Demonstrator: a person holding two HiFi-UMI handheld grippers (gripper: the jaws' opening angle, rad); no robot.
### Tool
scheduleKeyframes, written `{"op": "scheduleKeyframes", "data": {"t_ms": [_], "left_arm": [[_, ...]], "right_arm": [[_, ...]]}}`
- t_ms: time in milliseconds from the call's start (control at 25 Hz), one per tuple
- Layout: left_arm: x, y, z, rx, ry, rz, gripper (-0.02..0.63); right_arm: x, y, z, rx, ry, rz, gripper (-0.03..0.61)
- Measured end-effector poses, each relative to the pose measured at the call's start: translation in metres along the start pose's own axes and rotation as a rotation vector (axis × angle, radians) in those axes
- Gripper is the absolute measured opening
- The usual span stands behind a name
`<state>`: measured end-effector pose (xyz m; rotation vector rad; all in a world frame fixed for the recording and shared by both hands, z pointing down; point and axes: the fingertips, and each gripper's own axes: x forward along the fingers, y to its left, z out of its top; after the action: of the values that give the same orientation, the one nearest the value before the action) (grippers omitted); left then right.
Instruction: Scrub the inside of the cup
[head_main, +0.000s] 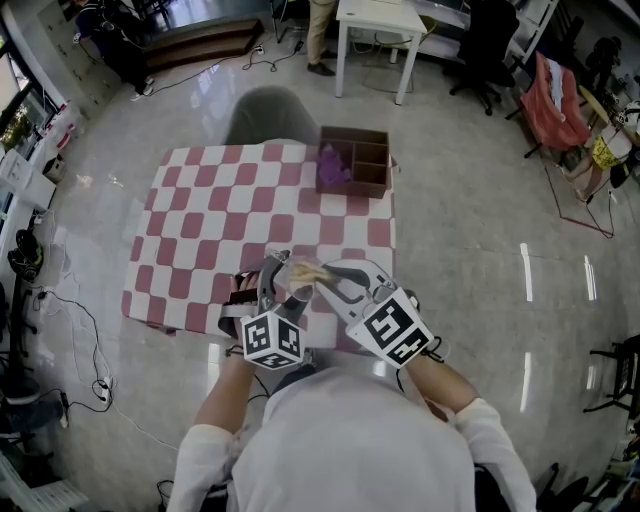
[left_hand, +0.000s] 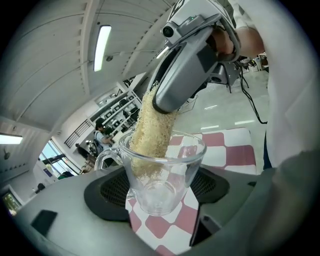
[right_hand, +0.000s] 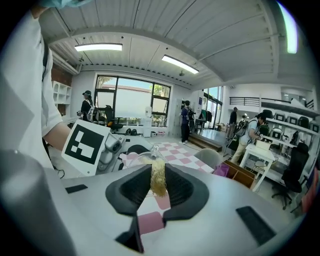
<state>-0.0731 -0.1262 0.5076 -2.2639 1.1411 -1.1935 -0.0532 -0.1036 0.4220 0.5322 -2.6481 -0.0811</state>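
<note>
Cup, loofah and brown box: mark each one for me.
Cup (left_hand: 161, 192), left gripper view, clear lower wall.
Loofah (left_hand: 152, 132), left gripper view, middle of its length.
Brown box (head_main: 366, 187), head view, front wall.

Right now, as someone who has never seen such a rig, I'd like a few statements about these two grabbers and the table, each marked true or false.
1. The left gripper grips a clear glass cup with a handle. True.
2. The right gripper is empty. False: its jaws are closed on a pale loofah scrubber.
3. The scrubber's lower end is inside the cup. True.
4. The cup is full of water. False: no water shows in it, only the scrubber.
5. The brown box sits at the near edge of the table, by the person. False: it is at the far right corner.
</note>
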Motion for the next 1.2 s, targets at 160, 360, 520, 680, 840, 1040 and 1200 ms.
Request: {"op": "scheduleKeyframes", "data": {"t_ms": [160,360,520,680,840,1040,1200], "left_arm": [[-0.002,0.001,-0.001,0.004,-0.001,0.003,0.356],[-0.002,0.005,-0.009,0.015,0.017,0.014,0.357],[0.002,0.004,-0.014,0.017,0.026,0.003,0.357],[0.004,-0.002,-0.015,0.008,0.020,-0.020,0.357],[0.006,-0.006,-0.012,-0.007,0.004,-0.032,0.356],[0.011,-0.006,-0.014,-0.076,-0.024,-0.055,0.357],[0.018,-0.004,-0.016,-0.141,-0.045,-0.078,0.357]], "right_arm": [[0.001,-0.006,-0.007,-0.021,0.040,-0.039,0.092],[0.001,0.007,-0.021,-0.082,0.118,-0.028,0.092],[0.005,0.023,-0.022,-0.068,0.124,0.041,0.092],[0.008,0.023,-0.013,0.009,0.069,0.072,0.092],[0.007,0.001,-0.003,0.048,0.012,-0.014,0.092],[0.010,-0.007,-0.011,0.090,0.005,-0.055,0.092],[0.011,-0.012,-0.014,0.113,0.001,-0.075,0.092]]}}
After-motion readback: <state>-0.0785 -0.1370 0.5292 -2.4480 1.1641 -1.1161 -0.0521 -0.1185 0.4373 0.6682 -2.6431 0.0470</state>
